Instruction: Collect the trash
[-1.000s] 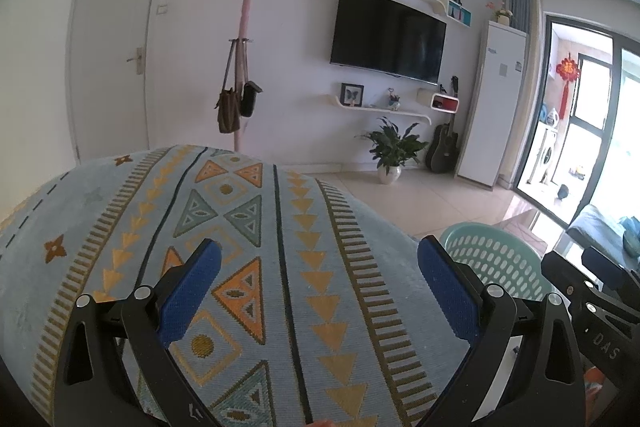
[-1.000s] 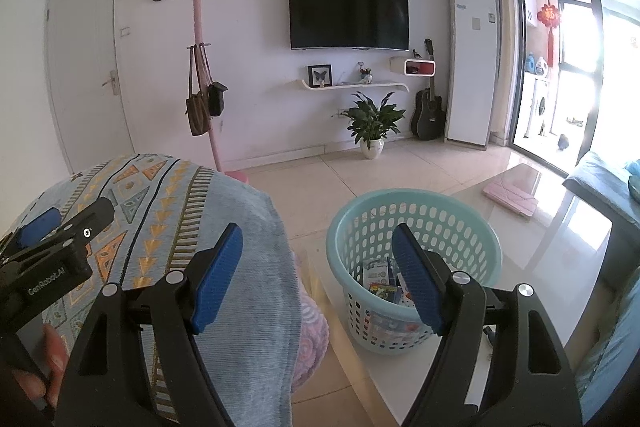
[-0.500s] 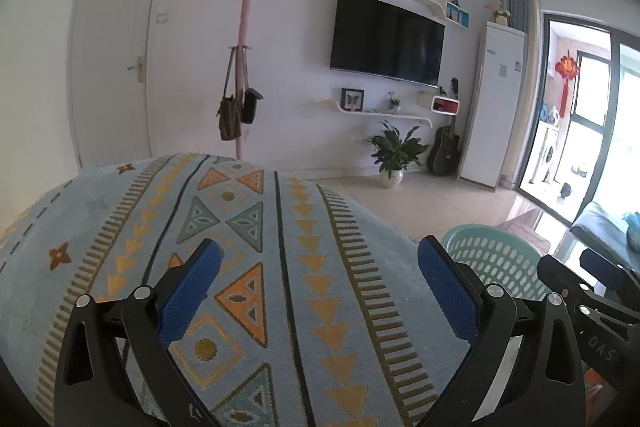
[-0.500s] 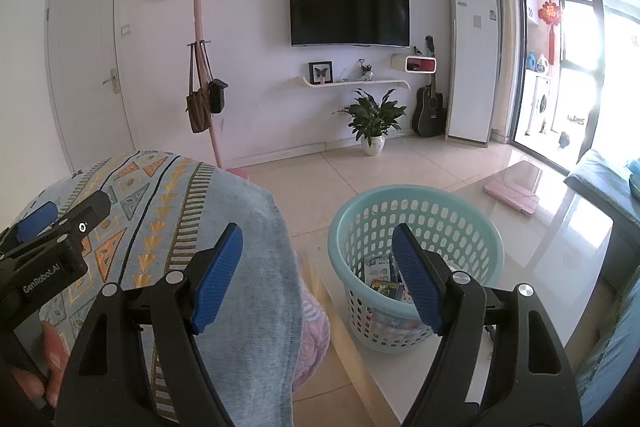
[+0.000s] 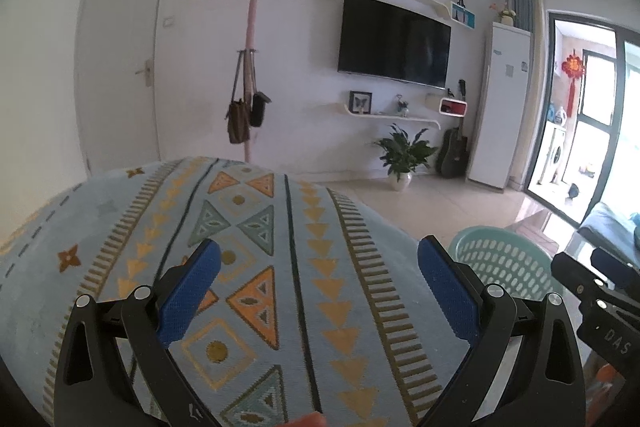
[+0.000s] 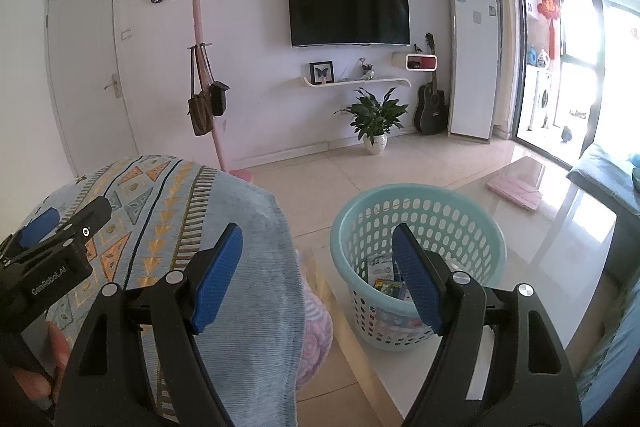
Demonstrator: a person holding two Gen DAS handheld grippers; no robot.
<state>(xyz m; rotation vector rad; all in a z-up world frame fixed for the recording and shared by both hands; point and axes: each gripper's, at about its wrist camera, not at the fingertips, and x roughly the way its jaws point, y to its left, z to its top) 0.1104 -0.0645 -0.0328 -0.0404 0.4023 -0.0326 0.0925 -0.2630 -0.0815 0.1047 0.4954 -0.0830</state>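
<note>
I hold both claws released and empty: the left claw [image 5: 318,291] over the patterned cushion [image 5: 248,267], the right claw [image 6: 316,277] nearer the basket [image 6: 420,227], which stands on the glossy counter [image 6: 560,247] with trash [image 6: 384,283] inside, its rim unobstructed for dropping.

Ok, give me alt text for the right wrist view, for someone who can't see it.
The right claw hangs open and empty above a teal basket holding wrappers, which stands on a glossy white table. A patterned blue cushion and the left claw fill the lower left.
</note>
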